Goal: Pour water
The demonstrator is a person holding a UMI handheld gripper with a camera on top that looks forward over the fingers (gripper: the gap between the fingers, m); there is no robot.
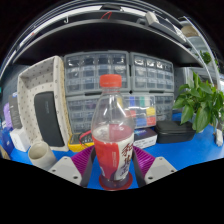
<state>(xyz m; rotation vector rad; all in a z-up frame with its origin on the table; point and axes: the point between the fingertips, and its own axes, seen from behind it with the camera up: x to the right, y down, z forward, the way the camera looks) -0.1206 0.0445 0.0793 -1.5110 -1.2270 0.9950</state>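
gripper pinching an upright plastic bottle above a blue table.

the gripper (113,166) is pressing both purple pads (84,160) against the sides of a red-capped, red-labelled plastic bottle (113,140), keeping it vertical so nothing is spilling before pouring. behind it, clear drawer units (120,75) are standing; a leafy green plant (203,102) is sitting to one side on the blue table (185,152).
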